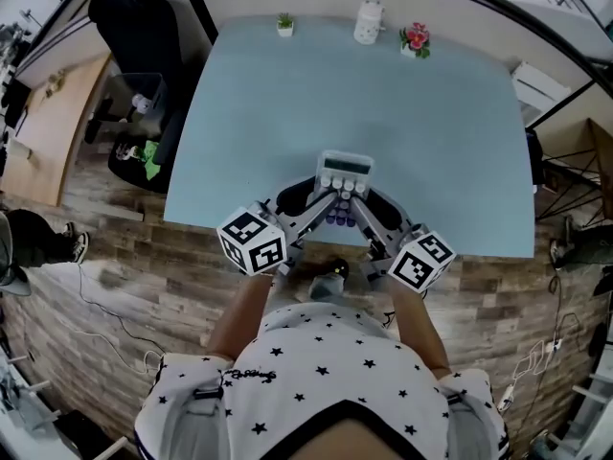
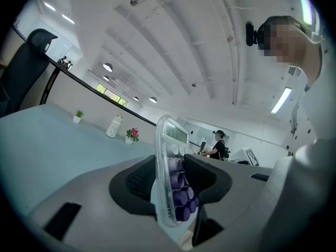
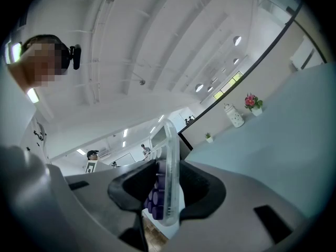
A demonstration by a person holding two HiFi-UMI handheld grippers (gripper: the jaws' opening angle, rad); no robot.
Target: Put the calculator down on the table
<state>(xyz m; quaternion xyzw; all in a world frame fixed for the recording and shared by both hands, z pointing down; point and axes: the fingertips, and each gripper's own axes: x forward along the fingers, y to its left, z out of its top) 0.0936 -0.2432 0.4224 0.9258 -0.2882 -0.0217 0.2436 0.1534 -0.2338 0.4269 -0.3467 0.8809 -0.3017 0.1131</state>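
Observation:
A clear-cased calculator (image 1: 343,175) with purple keys and a small screen is held between both grippers, hovering over the near edge of the pale blue table (image 1: 431,132). My left gripper (image 1: 308,204) grips its left side and my right gripper (image 1: 374,214) its right side. In the left gripper view the calculator (image 2: 169,177) stands edge-on between the black pads (image 2: 139,180), with the left gripper (image 2: 171,182) shut on it. The right gripper view shows the calculator (image 3: 168,172) likewise pinched, the right gripper (image 3: 167,188) shut on it.
Along the table's far edge stand a small green plant (image 1: 284,24), a white lantern jar (image 1: 368,21) and a pot of red flowers (image 1: 416,40). A black chair (image 1: 134,27) is at the far left. Wooden floor lies below the near table edge.

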